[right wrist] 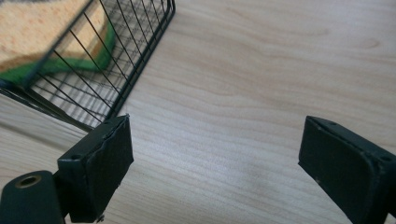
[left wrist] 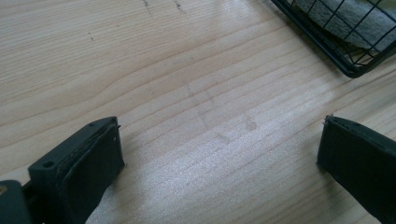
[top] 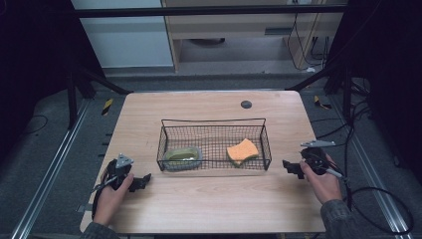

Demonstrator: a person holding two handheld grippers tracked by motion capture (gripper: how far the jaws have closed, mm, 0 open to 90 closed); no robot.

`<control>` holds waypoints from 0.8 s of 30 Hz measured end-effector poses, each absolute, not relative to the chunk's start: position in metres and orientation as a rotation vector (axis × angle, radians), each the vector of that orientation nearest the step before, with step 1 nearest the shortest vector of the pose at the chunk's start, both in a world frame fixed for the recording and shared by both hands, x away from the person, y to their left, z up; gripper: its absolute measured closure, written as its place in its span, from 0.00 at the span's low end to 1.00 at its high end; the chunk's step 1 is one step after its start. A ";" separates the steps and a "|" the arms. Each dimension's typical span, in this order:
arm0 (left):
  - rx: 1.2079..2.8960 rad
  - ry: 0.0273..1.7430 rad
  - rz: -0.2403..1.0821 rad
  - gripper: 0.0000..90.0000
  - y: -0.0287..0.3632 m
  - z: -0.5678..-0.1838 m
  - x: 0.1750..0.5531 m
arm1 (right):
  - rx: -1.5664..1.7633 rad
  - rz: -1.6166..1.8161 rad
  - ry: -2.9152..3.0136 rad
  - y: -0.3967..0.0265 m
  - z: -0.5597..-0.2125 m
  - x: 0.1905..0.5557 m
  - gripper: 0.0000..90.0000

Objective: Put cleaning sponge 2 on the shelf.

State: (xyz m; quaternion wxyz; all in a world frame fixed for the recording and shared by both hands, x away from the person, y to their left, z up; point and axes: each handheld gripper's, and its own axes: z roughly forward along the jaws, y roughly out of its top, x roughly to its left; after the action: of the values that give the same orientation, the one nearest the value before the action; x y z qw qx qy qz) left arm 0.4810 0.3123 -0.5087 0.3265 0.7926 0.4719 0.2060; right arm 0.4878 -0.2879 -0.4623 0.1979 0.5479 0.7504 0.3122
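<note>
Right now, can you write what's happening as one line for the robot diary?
left gripper: open, empty, left of basket | right gripper: open, empty, right of basket | basket holds: orange sponge, green-grey sponge

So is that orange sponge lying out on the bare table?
No, the orange sponge lies inside the black wire basket, at its right end, with a grey-green sponge at the left end.

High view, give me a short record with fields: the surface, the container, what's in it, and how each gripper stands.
surface: wooden table
container: black wire basket, mid-table
contents left: green sponge
contents right: orange sponge, tilted against the basket's wall
left gripper: open, empty, low over the table left of the basket
right gripper: open, empty, right of the basket
other: small dark disc near the far edge
</note>
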 end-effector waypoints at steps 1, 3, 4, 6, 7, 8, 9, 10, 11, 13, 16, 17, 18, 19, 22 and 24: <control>2.077 1.236 0.540 0.00 0.312 -0.509 0.481 | 1.545 0.868 2.102 -0.288 -0.466 0.488 0.11; 2.078 1.235 0.539 0.00 0.312 -0.509 0.481 | 1.548 0.861 2.103 -0.288 -0.473 0.489 0.11; 2.078 1.236 0.539 0.00 0.312 -0.509 0.481 | 1.555 0.863 2.101 -0.288 -0.476 0.490 0.11; 2.078 1.235 0.539 0.00 0.312 -0.509 0.481 | 1.574 0.872 2.094 -0.289 -0.483 0.492 0.11; 2.078 1.235 0.539 0.00 0.312 -0.509 0.481 | 1.578 0.877 2.084 -0.290 -0.487 0.494 0.11; 2.078 1.235 0.539 0.00 0.312 -0.509 0.481 | 1.584 0.885 2.073 -0.291 -0.489 0.495 0.11; 2.078 1.235 0.539 0.00 0.312 -0.509 0.481 | 1.586 0.892 2.063 -0.292 -0.491 0.497 0.11; 2.078 1.236 0.539 0.00 0.312 -0.509 0.481 | 1.592 0.905 2.051 -0.293 -0.493 0.498 0.11; 2.078 1.235 0.539 0.00 0.312 -0.509 0.481 | 1.606 0.915 2.038 -0.294 -0.495 0.499 0.11; 2.078 1.235 0.538 0.00 0.312 -0.509 0.481 | 1.618 0.928 2.019 -0.296 -0.497 0.502 0.11; 2.078 1.235 0.539 0.00 0.312 -0.509 0.481 | 1.631 0.937 1.988 -0.299 -0.501 0.505 0.11; 2.078 1.235 0.539 0.00 0.312 -0.509 0.481 | 1.627 0.934 1.984 -0.299 -0.501 0.505 0.11; 2.077 1.236 0.539 0.00 0.312 -0.509 0.481 | 1.629 0.931 1.983 -0.299 -0.501 0.506 0.11; 2.077 1.236 0.539 0.00 0.312 -0.509 0.481 | 1.629 0.931 1.983 -0.299 -0.501 0.506 0.11; 2.077 1.235 0.539 0.00 0.312 -0.509 0.481 | 1.627 0.921 1.975 -0.298 -0.503 0.507 0.11; 2.077 1.236 0.539 0.00 0.312 -0.509 0.481 | 1.629 0.918 1.974 -0.298 -0.503 0.508 0.11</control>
State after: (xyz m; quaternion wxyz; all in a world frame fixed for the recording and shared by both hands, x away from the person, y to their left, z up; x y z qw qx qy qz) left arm 0.4815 0.3121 -0.5087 0.3267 0.7927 0.4717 0.2059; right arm 0.5075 -0.2982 -0.5034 0.2099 0.5857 0.7099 0.3301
